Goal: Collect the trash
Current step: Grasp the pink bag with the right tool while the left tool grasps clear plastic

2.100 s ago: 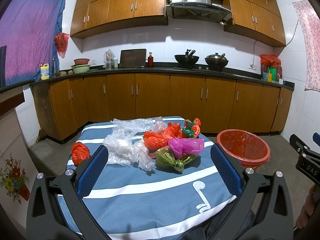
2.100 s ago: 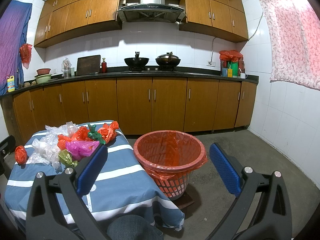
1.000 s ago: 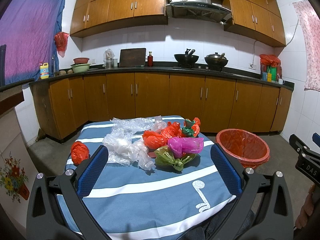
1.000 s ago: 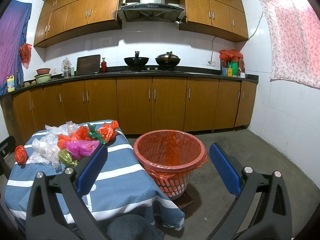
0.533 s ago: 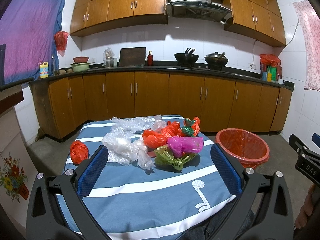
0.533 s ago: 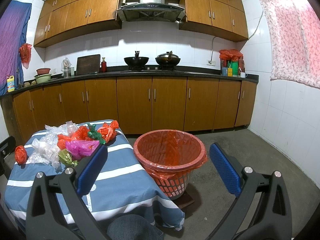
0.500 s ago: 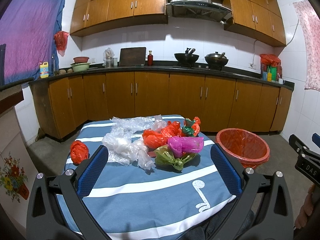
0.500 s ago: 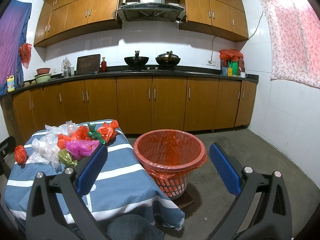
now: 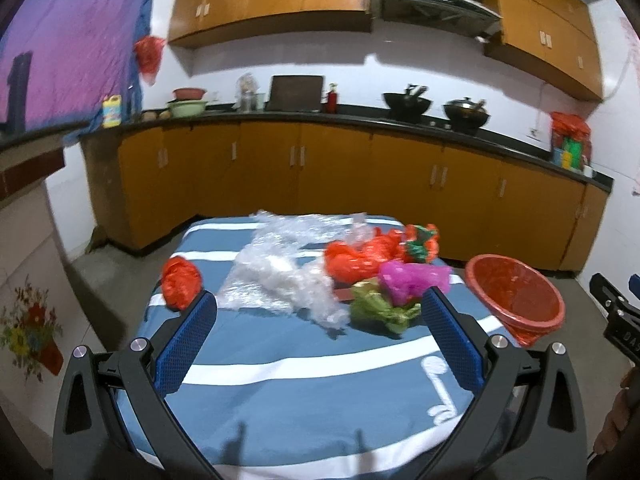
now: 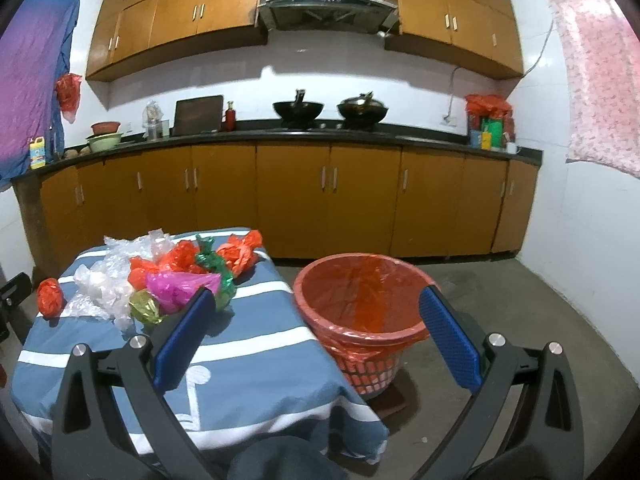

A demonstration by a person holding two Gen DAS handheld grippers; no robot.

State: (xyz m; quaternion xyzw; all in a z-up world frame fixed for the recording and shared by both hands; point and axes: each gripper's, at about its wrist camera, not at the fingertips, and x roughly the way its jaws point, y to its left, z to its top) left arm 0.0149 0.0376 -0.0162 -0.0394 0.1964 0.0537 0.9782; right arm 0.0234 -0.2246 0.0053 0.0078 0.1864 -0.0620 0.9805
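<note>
Blue-and-white striped cloth covers the table (image 9: 304,396) in front of me, printed with a white music note near its right edge. My left hand-held gripper (image 9: 320,332) hovers above the near end, its blue pads spread wide and holding nothing. My right hand-held gripper (image 10: 316,328) is just as wide apart and empty, aimed between the table edge and the red basket (image 10: 360,300), which stands on the floor just beside the table, lined with a red bag. Trash lies heaped at the far end: clear crumpled plastic (image 9: 280,276), orange bags (image 9: 360,256), a pink bag (image 9: 408,280), a green wad (image 9: 380,308) and a lone red ball (image 9: 180,284) at the left edge. At far right, the letters "DAS" show on a black part, cut off. Both views are blurred.
</note>
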